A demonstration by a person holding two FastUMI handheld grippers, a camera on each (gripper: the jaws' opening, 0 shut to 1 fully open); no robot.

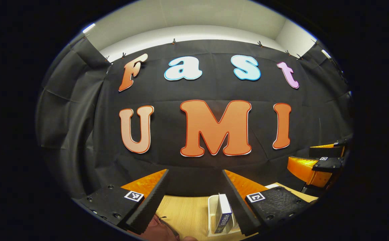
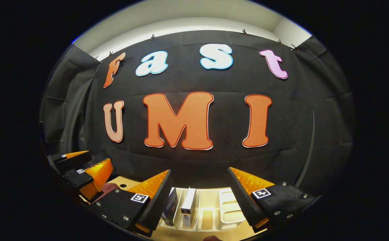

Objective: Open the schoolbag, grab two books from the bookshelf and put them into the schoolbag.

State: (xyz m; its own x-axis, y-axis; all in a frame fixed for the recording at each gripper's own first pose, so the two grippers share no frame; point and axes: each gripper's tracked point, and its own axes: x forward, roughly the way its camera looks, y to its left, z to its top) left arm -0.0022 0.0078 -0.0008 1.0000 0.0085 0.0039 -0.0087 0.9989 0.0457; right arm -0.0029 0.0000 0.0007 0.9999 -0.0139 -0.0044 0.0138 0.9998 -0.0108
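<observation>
Between the spread fingers of the right gripper (image 2: 199, 204), low in the right gripper view, two books (image 2: 181, 207) stand upright, side by side, in the left slots of a white slotted bookshelf (image 2: 229, 209) on a wooden table (image 2: 207, 234); the slots to their right look bare. Both claws are released, jaws wide apart and holding nothing. Low in the left gripper view, the left gripper (image 1: 194, 199) has a corner of the reddish-brown schoolbag (image 1: 157, 231) just beside its left finger, so the bag lies nearest to that hand, with one blue-and-white book (image 1: 223, 214) in the shelf's end beyond it. Whether the bag is open I cannot tell; too little of it shows. Judging by this, opening the bag is the step in hand: the left gripper should tip down until the zip is plainly seen, pinch the pull squarely, and draw along the zip line rather than upward, lest the soft bag lift off the table. The right gripper view gives both books and the shelf's slots, and the left gripper off to its left over a strip of the bag; the left gripper view gives the bag closer and the right gripper at its far right. Behind everything hangs the black cloth wall (image 2: 294, 127).
</observation>
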